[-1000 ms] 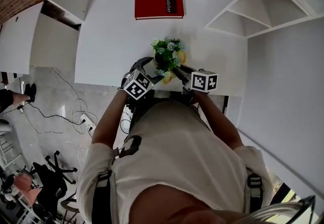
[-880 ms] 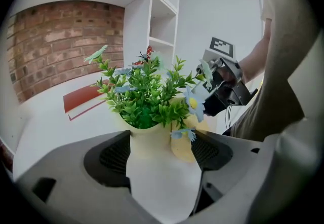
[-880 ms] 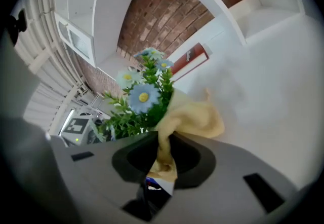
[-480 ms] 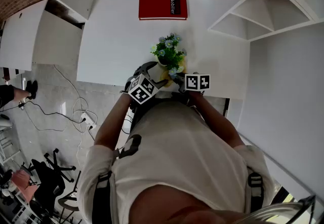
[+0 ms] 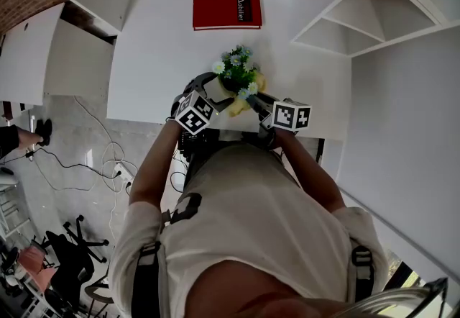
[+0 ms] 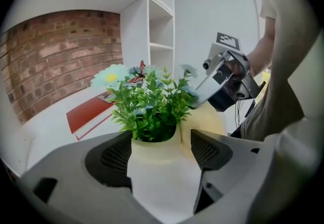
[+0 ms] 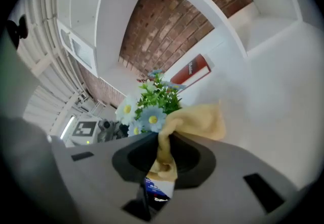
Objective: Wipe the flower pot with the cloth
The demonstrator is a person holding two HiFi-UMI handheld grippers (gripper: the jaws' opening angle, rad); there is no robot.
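A cream flower pot (image 6: 161,172) with green leaves and small blue and white flowers (image 5: 236,70) sits between my left gripper's (image 6: 161,151) jaws, which are shut on its sides, just above the near edge of the white table (image 5: 154,43). My right gripper (image 7: 164,153) is shut on a yellow cloth (image 7: 198,119), whose loose end lies against the right side of the pot. In the head view the cloth (image 5: 239,105) shows beside the plant, with the right gripper (image 5: 253,99) close to the right of the left gripper (image 5: 213,92).
A red book (image 5: 226,7) lies flat at the far side of the table. White shelves (image 5: 359,18) stand to the right and a brick wall (image 6: 61,50) behind. Cables (image 5: 108,155) and an office chair (image 5: 72,252) are on the floor at the left.
The right gripper with the cloth went left against the pot half a second ago and has come back to the right. The left gripper and pot have shifted slightly away from me.
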